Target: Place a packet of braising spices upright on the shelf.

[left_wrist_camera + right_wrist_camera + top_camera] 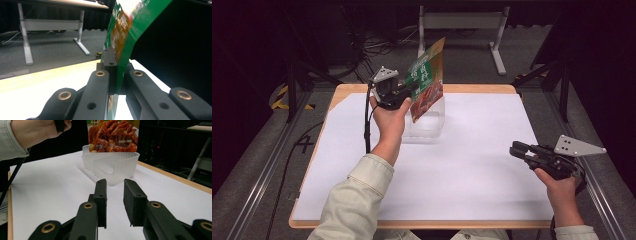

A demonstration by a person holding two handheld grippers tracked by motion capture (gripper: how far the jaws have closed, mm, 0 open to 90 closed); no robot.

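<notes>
**Left grip on pouch above container; right idle**

My left gripper (408, 93) has its fingers (109, 57) clamped on the side edge of the green, printed flat foil food pouch (427, 80), keeping it upright so, I judge, its lower end can enter the clear plastic rectangular container (426, 122) directly below. The pouch bottom sits at or just inside the rim; I cannot tell which. My right gripper (518, 150) holds nothing, fingers (101, 195) slightly apart, well clear near the white-covered desk (472, 165) edge. Open surface surrounds the container on all sides.
</notes>
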